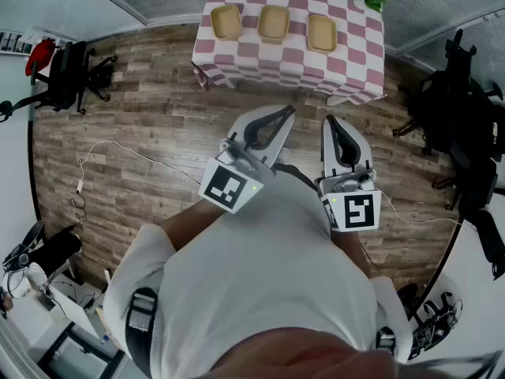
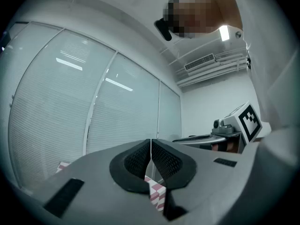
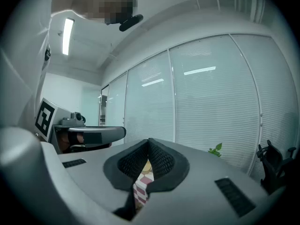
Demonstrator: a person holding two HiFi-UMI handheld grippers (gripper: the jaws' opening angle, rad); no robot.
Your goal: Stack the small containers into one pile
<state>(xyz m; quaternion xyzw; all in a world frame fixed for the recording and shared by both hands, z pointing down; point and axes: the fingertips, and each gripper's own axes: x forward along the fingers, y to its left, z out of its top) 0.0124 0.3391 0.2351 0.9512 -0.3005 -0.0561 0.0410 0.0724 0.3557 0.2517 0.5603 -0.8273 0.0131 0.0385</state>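
- Head view only: three small containers (image 1: 274, 24) in a row on the checkered table (image 1: 292, 61), unstacked, well ahead of both grippers.
- Left gripper (image 2: 150, 148) view: jaws together, empty.
- Right gripper (image 3: 149, 148) view: jaws together, empty.

The person wears a white shirt (image 1: 260, 279), with a dark strap (image 1: 140, 318) at the lower left of the head view. The left hand-held gripper (image 1: 286, 114) and the right hand-held gripper (image 1: 328, 121) each have a curved white shell lined in black, black cross-hatched pads (image 2: 138, 161), and a marker cube (image 1: 230, 186) printed with black-and-white squares, beside a small green light.
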